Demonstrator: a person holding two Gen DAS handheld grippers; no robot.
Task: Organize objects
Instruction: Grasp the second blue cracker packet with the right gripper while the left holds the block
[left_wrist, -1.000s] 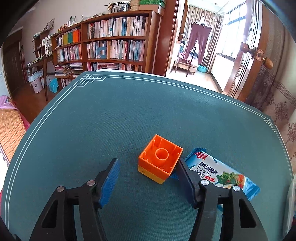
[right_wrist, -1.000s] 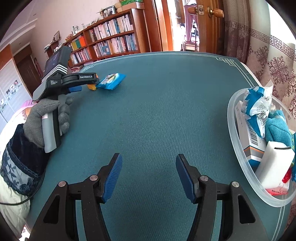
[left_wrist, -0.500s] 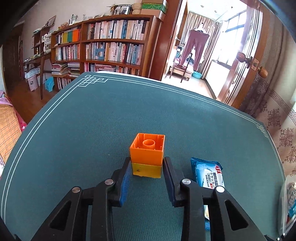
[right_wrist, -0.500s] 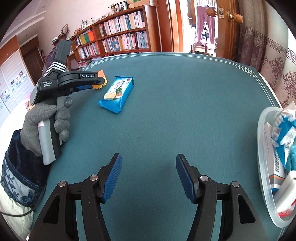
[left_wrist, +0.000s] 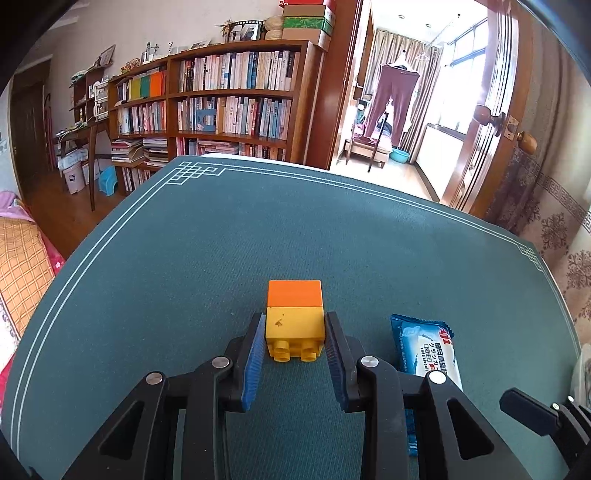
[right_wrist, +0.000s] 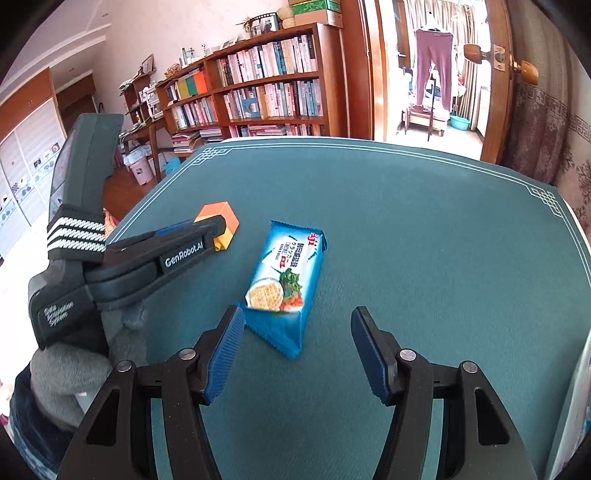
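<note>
The left gripper (left_wrist: 295, 334), marked "GenRobot.AI", is clenched on the yellow-and-orange block (left_wrist: 294, 317) at lower centre. The right gripper (right_wrist: 297, 345) gapes empty above the blue cracker packet (right_wrist: 286, 284) reading "soda biscuit" on the table (right_wrist: 424, 229).

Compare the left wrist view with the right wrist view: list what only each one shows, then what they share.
Only the left wrist view: the yellow block's studs facing the camera, pressed between the left tool's blue pads.

Only the right wrist view: the gloved hand holding the left tool, and the open right tool.

Both: the orange and yellow block, the blue cracker packet and the green table mat.
</note>
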